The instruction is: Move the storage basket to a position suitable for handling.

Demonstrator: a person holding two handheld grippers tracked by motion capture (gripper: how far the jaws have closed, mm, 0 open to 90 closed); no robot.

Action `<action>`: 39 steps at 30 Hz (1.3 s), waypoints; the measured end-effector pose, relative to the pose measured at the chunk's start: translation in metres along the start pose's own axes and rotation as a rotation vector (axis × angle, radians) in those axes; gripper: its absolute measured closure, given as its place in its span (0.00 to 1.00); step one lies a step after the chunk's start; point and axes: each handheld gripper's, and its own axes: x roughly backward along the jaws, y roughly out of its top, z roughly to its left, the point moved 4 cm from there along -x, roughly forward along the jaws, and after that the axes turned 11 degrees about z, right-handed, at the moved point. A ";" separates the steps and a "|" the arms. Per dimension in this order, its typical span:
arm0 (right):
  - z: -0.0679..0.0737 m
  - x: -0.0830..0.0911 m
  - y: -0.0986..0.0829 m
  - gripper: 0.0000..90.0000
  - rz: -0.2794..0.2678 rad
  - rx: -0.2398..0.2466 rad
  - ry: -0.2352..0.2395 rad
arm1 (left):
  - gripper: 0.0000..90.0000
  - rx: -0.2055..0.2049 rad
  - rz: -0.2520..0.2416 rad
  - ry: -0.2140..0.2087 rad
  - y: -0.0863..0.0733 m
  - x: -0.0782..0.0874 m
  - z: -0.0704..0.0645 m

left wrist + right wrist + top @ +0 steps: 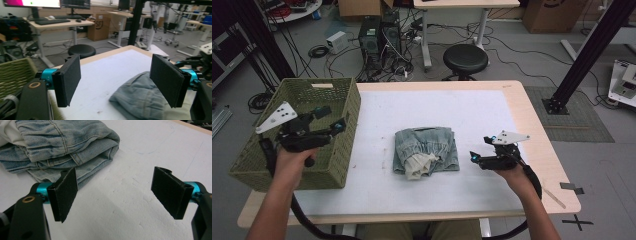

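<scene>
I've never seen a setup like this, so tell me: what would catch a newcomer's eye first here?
Probably the folded denim garment lying in the middle of the white table, with a pale lining showing at its near edge. Next, the olive-green basket at the table's left end, with the left gripper held over it, jaws open. The right gripper hovers just right of the denim, also open.
</scene>
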 end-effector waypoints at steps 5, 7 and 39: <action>0.001 -0.002 0.000 0.25 0.004 0.000 -0.001 | 0.28 0.009 0.003 0.038 -0.005 0.015 0.016; 0.001 -0.002 -0.001 0.25 0.008 -0.003 0.002 | 0.28 0.014 -0.003 0.044 -0.006 0.020 0.021; 0.006 -0.006 0.003 0.25 0.025 0.008 -0.004 | 0.27 0.106 0.056 0.304 -0.052 0.112 0.103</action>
